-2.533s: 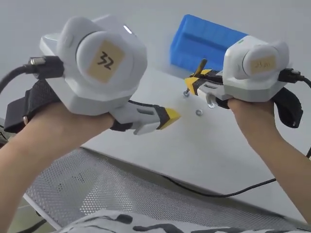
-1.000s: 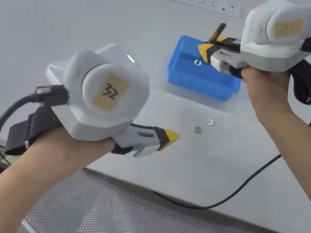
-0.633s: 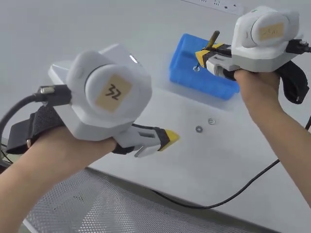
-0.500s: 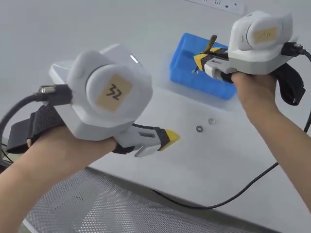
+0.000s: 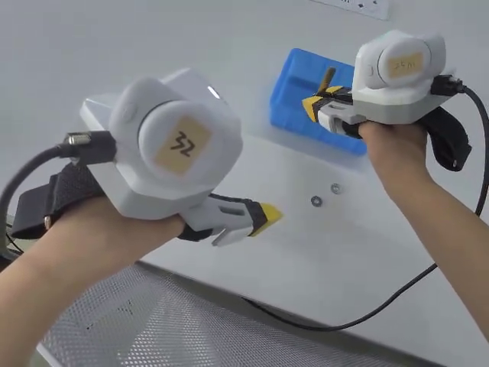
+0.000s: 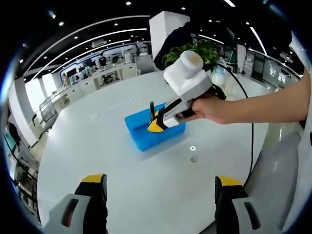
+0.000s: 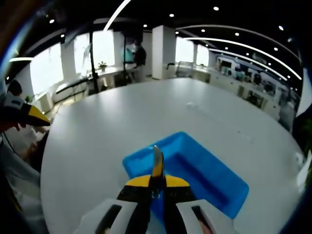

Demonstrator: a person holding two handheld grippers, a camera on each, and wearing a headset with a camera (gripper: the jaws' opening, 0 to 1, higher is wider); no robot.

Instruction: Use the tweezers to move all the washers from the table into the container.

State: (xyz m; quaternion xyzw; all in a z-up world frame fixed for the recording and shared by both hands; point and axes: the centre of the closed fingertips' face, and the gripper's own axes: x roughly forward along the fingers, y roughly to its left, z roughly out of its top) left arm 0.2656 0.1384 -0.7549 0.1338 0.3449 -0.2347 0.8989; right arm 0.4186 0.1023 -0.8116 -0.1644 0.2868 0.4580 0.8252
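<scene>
Right fingers (image 7: 138,183) tight on tweezers (image 7: 157,163) over blue container (image 7: 214,183); left fingers (image 6: 92,192) wide, empty.

Open-plan office hall. Recessed spotlights (image 6: 128,3) and curved light strips (image 7: 119,10) overhead; white pillar (image 6: 168,24) at twelve o'clock beyond the white bench (image 6: 122,180); desk rows (image 6: 97,78) at ten; potted plant (image 6: 195,48) at one.

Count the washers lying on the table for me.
2. One washer and a second lie close together on the table, just in front of the blue container. Any inside the container are hidden.
</scene>
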